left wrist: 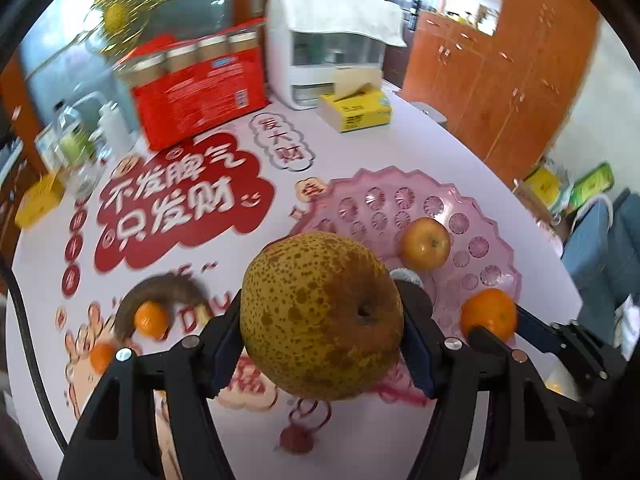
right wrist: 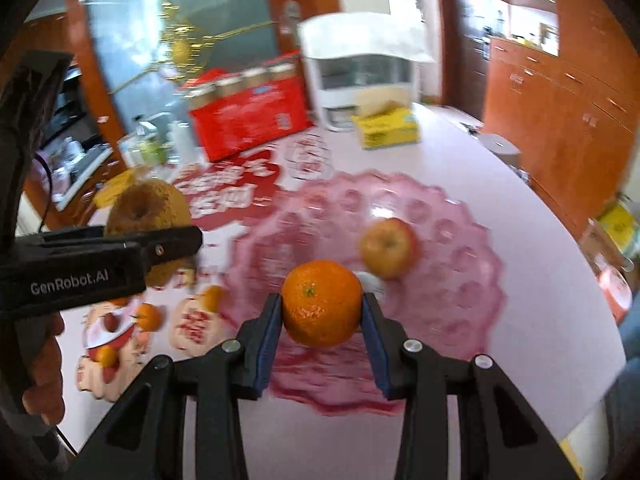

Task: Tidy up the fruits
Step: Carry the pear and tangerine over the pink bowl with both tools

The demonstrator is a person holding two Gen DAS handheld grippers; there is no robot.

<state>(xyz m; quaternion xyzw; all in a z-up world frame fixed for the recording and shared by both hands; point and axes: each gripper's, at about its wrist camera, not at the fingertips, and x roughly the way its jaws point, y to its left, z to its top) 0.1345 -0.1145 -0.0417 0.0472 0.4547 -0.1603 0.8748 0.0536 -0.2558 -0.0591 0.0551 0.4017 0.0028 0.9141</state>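
Note:
My left gripper [left wrist: 322, 334] is shut on a big brown-speckled pear [left wrist: 320, 316] and holds it above the table, left of the pink scalloped plate [left wrist: 400, 196]. My right gripper [right wrist: 322, 320] is shut on an orange [right wrist: 322, 304] above the plate's [right wrist: 460, 280] near edge. An apple [left wrist: 426, 244] lies on the plate; it also shows in the right wrist view [right wrist: 386, 246]. The right gripper and its orange [left wrist: 488, 314] show in the left wrist view, and the left gripper with the pear [right wrist: 148, 208] shows in the right wrist view. A browned banana [left wrist: 160, 288] and small oranges [left wrist: 151, 318] lie on the table at left.
At the back of the table stand a red box [left wrist: 200, 96], a white appliance [left wrist: 320, 48] and a yellow tissue box [left wrist: 356, 110]. Bottles and a glass [left wrist: 80, 152] crowd the far left. The table mat [left wrist: 180, 200] bears red printed lettering. Wooden cabinets [left wrist: 500, 80] stand to the right.

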